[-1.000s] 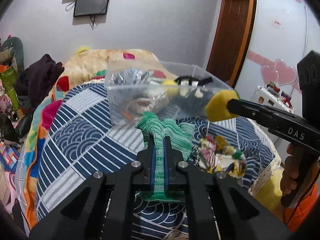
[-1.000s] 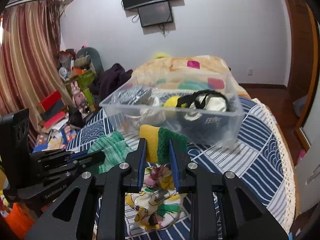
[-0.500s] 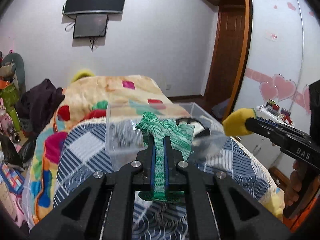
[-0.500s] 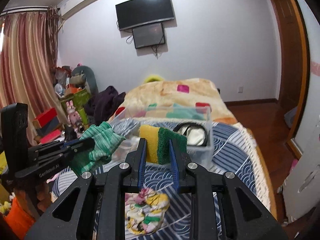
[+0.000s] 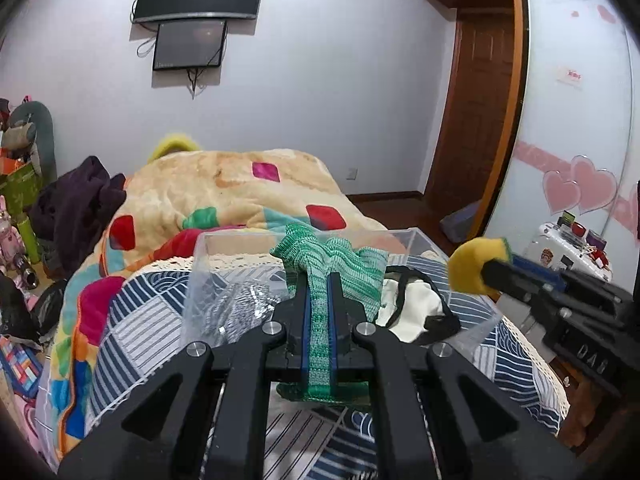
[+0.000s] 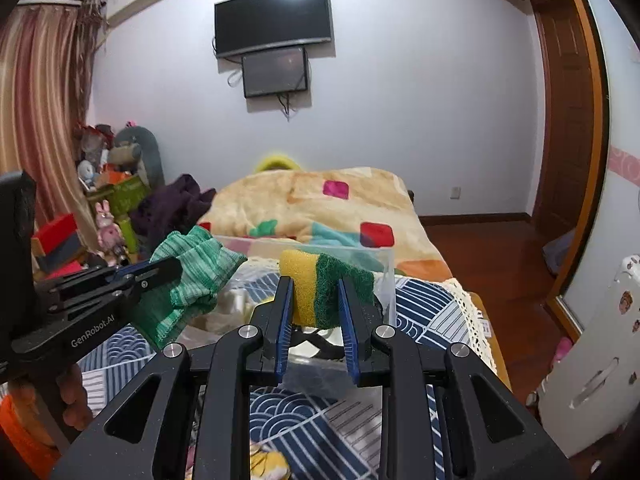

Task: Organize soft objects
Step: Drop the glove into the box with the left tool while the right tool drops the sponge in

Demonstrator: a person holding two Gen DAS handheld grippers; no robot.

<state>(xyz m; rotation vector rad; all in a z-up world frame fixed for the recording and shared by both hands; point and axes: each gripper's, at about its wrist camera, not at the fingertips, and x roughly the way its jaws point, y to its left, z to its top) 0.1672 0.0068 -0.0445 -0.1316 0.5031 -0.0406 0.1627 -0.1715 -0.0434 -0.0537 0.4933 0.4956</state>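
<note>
My left gripper (image 5: pixel 319 280) is shut on a green striped knit cloth (image 5: pixel 332 258) and holds it over the near rim of a clear plastic bin (image 5: pixel 200 264). The cloth also shows in the right wrist view (image 6: pixel 192 272). My right gripper (image 6: pixel 316 284) is shut on a yellow and green sponge (image 6: pixel 320 280), held above the bin (image 6: pixel 386 276); the sponge (image 5: pixel 470 264) shows at the right in the left wrist view. The bin holds a grey item (image 5: pixel 236 312) and a white and black item (image 5: pixel 416 312).
The bin sits on a bed with a blue and white patterned cover (image 5: pixel 136 328). A beige blanket (image 5: pixel 240 184) with coloured squares lies behind it. A floral cloth (image 6: pixel 268 460) lies on the cover below my right gripper. Toys and boxes (image 6: pixel 100 200) stand at the left; a white cabinet (image 6: pixel 600 360) at the right.
Both grippers have risen and moved forward with their loads. The bin, far ahead before, now lies just below the cloth and the sponge.
</note>
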